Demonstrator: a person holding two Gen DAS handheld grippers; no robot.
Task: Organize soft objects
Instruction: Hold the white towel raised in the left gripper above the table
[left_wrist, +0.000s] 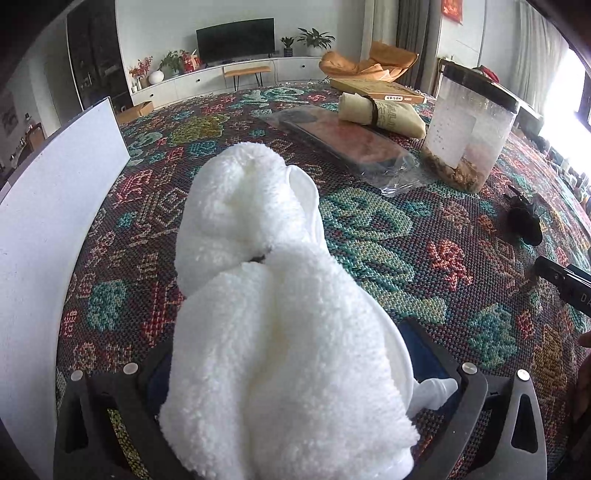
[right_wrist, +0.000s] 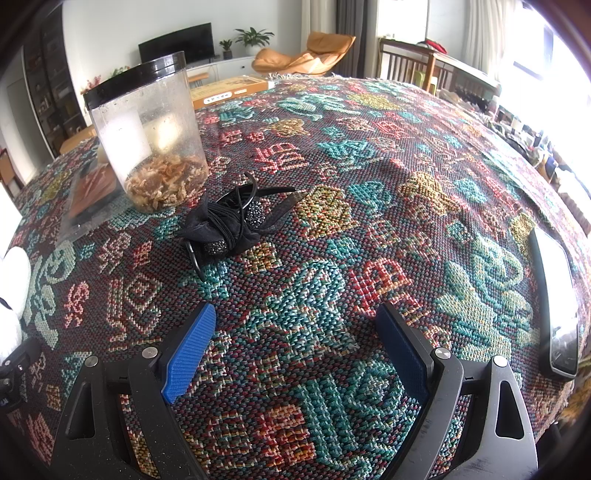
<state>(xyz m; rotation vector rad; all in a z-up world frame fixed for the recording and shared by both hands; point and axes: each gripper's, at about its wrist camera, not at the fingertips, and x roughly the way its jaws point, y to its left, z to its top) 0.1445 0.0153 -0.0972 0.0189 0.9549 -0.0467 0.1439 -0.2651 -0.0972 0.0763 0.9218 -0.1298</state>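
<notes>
Desk (right_wrist: 369, 155) is covered edge to edge by a woven patterned cloth, coarse knit, red-teal-gold motifs. The far edge shows fringe; the right side runs toward bright windows. There is open room in the centre and right of the desk in the right wrist view — bare cloth between the right tool (right_wrist: 295, 347) fingers and beyond. A white flat board (left_wrist: 55, 221) stands along the left edge.

White fluffy towel (left_wrist: 266, 314), loosely bunched, terry pile, lies on the cloth at near left, running between the left tool (left_wrist: 295, 387) fingers and out past them. Left tool's jaws stand spread wide, pads not pressing the towel — towel just rests between them. Right tool's jaws also spread, blue ribbed pads (right_wrist: 192, 347) apart, nothing between them but cloth.

Clear plastic jar (right_wrist: 147, 136), round, black lid, stands far left of the right tool; a shallow layer of tan dried bits sits at its bottom. Just near it lies a black tangle of hair ties and fabric (right_wrist: 225, 225) with beaded bits. Clear bag (left_wrist: 343, 144) holds a flat reddish slab. Rolled cream pouch (left_wrist: 380, 114) is banded with black, and a flat box (left_wrist: 376, 90) lies at the far edge. A phone (right_wrist: 557, 306), glossy, lies at the right edge.
</notes>
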